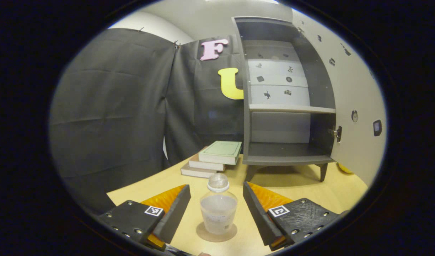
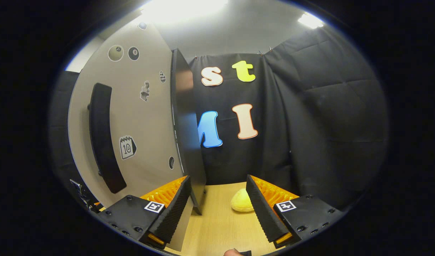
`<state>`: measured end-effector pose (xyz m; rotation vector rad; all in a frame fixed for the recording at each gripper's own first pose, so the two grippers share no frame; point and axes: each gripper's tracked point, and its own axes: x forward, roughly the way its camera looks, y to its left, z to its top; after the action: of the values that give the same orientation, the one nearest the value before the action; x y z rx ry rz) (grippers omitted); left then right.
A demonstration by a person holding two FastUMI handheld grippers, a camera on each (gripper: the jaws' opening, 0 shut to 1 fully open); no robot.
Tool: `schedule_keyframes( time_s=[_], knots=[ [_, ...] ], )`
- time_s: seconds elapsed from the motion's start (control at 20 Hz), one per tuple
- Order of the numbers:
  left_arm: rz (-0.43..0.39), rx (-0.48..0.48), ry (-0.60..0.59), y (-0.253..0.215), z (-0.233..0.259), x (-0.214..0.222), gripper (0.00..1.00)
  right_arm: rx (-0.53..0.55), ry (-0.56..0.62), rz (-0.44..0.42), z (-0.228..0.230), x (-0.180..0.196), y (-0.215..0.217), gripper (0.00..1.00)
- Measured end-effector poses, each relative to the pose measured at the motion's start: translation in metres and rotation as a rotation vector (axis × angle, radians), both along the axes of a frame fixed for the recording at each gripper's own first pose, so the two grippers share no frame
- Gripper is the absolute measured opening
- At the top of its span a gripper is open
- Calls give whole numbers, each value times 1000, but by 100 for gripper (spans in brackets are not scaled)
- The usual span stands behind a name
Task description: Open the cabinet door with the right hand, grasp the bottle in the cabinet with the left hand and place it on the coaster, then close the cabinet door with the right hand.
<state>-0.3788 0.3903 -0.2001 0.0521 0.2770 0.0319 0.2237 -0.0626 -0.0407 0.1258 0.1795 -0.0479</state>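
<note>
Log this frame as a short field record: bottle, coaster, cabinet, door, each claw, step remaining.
bottle: upright on the coaster, between the left claw's fingers, untouched
coaster: round, under the bottle on the table
cabinet: shelves bare
door: swung open
left claw: open
right claw: open, at the door's edge, not gripping
other: stacked books; yellow object
remaining: close door

We note a stack of books (image 1: 213,160) on the wooden table (image 1: 295,183), just left of the cabinet's foot. In the right gripper view we see a yellow lumpy object (image 2: 241,204) lying on the tabletop near the black cloth wall (image 2: 310,124).
</note>
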Motion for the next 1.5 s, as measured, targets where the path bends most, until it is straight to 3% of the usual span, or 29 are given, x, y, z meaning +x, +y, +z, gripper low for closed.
schedule_keyframes(
  time_s=[0.15,0.2,0.3,0.45,0.55,0.6,0.8,0.9,1.0,1.5],
  knots=[
    [-8,4,-52,-3,49,-4,91,32,-35,48,23,4,12,98],
    [-21,-7,-64,-6,63,-3,92,44,-39,68,30,5,18,93],
    [-44,-21,-93,-8,90,1,93,46,-56,96,45,8,28,98],
    [-66,-6,-120,-2,118,11,91,8,-66,139,61,8,48,98],
    [-93,-17,-147,-1,134,21,91,-55,-70,120,68,4,51,98],
    [-112,-29,-149,-1,138,25,89,-84,-75,101,70,4,52,89],
    [-170,-27,-171,9,149,47,89,-123,-98,68,72,6,69,89],
    [-192,-20,-185,15,152,53,89,-100,-90,82,68,6,89,95],
    [-204,-31,-195,18,155,58,89,-91,-82,108,67,5,111,95],
    [-143,-49,-184,91,147,69,89,-93,-92,210,65,29,199,95]
  ],
)
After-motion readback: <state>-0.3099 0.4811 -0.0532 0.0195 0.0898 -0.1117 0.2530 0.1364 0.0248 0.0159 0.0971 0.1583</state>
